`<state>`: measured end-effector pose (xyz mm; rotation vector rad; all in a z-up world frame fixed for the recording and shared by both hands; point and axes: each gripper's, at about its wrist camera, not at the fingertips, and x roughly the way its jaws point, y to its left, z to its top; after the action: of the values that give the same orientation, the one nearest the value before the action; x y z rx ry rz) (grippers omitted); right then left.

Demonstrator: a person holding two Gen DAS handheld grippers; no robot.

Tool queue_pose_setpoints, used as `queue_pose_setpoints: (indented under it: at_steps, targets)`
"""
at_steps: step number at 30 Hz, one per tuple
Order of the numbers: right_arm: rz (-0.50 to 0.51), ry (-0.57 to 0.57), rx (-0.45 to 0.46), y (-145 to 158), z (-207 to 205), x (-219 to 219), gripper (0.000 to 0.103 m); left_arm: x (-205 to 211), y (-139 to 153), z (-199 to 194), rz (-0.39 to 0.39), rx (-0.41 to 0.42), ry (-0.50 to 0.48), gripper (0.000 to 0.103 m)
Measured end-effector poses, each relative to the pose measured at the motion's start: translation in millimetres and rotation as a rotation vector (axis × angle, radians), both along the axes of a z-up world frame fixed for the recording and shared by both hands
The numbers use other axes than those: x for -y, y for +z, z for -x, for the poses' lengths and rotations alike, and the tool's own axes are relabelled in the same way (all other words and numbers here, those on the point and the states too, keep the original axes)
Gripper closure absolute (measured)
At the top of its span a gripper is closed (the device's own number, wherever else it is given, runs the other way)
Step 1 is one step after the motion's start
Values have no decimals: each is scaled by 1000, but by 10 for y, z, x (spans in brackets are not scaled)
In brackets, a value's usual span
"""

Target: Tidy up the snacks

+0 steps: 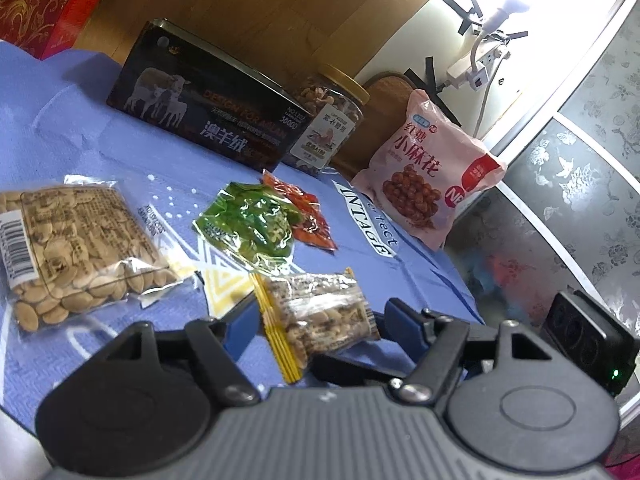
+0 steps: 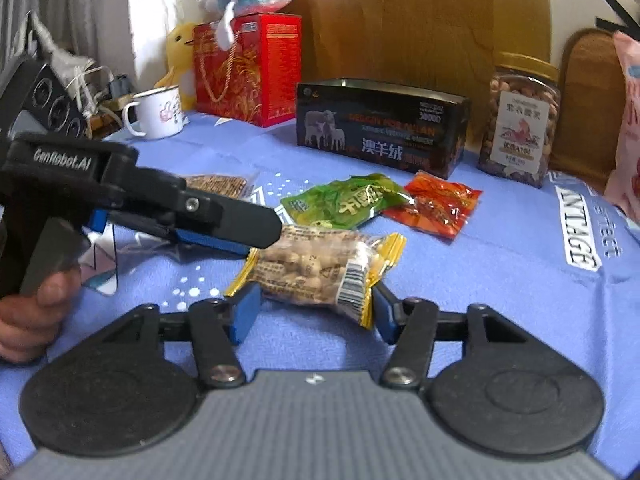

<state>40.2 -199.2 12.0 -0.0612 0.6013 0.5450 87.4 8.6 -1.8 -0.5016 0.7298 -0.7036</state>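
A clear peanut packet point(image 2: 312, 268) with yellow crimped ends spans the gap between the blue pads of my right gripper point(image 2: 314, 312), which press on both ends: shut on it. My left gripper point(image 2: 264, 240) comes in from the left, held by a hand, with its fingertips around the packet's far left end. In the left wrist view the same packet point(image 1: 324, 316) lies between the fingers of the left gripper point(image 1: 322, 322); the left pad is beside the yellow edge and a gap shows at the right pad, so it stands open.
On the blue cloth point(image 1: 100, 152) lie a bag of pale seeds point(image 1: 72, 248), a green packet point(image 2: 348, 200) and a red packet point(image 2: 436, 204). Behind stand a black box point(image 2: 380, 128), a nut jar point(image 2: 520, 120), a pink bag point(image 1: 428, 168), a mug point(image 2: 158, 114) and a red gift bag point(image 2: 248, 68).
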Motion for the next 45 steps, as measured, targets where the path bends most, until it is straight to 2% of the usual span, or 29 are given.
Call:
queue_pose_setpoints:
  at_steps: [6, 19, 24, 29, 45]
  targets:
    - [-59, -71, -21, 1, -18, -52, 44, -32, 2, -3, 9, -5, 21, 31]
    - [-68, -73, -22, 0, -17, -47, 43, -28, 11, 14, 21, -4, 14, 30]
    - [-77, -70, -25, 1, -21, -38, 42, -29, 10, 15, 19, -6, 18, 35]
    - [-81, -64, -27, 2, -16, -40, 39, -40, -9, -1, 25, -25, 29, 50]
    - [-75, -60, -24, -5, -26, -41, 38, -43, -12, -3, 26, -28, 33, 50]
